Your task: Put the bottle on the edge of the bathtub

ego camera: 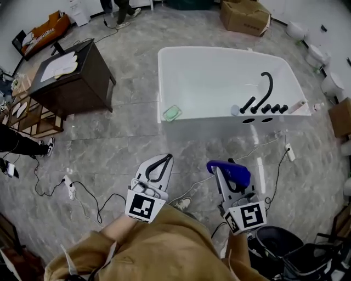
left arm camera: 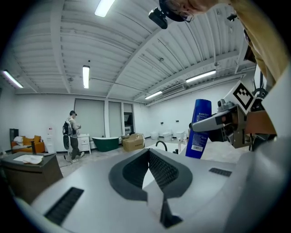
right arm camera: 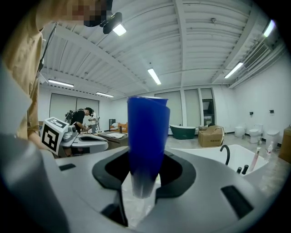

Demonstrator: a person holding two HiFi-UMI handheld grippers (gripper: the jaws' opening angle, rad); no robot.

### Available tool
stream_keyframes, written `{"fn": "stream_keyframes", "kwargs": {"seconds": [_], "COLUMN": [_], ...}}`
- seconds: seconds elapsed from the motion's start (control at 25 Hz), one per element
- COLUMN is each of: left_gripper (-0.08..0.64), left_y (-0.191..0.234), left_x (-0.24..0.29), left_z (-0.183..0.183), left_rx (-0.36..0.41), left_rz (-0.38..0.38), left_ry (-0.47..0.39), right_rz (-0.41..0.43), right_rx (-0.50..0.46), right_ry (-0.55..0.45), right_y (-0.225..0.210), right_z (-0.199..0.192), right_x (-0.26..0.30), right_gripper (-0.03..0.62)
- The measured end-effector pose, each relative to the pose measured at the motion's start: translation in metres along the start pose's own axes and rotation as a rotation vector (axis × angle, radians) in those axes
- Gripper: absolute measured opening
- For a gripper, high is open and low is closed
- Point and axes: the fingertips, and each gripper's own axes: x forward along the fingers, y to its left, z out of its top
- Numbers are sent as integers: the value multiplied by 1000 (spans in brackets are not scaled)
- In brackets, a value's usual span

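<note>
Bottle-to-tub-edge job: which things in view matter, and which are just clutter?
Job:
- blue bottle, gripped in the right tool
- bathtub, its rim the target

Lying about:
- green dish on the tub corner
- dark cabinet
- cardboard box
- power strip on the floor

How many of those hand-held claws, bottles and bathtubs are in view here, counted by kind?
Grippers: 2, left gripper, right gripper
Bottles: 1, blue bottle
Bathtubs: 2, white bathtub, dark green bathtub
Total: 5
</note>
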Motion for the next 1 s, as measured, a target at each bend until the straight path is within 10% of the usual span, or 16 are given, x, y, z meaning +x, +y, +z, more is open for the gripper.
{"fn": "stream_keyframes", "kwargs": {"seconds": [1.0], "left_gripper": [8], "left_y": [62], "left_x": [110], "left_z": [12], "left_rx": [6], "left_rz": [-43], "left_ry": [-30], "right_rz": [-75], "right_rx": [-16], "right_ry": [15], "right_y": [-73], "right_z": [28], "right_x": [76], "right_gripper": [160]}}
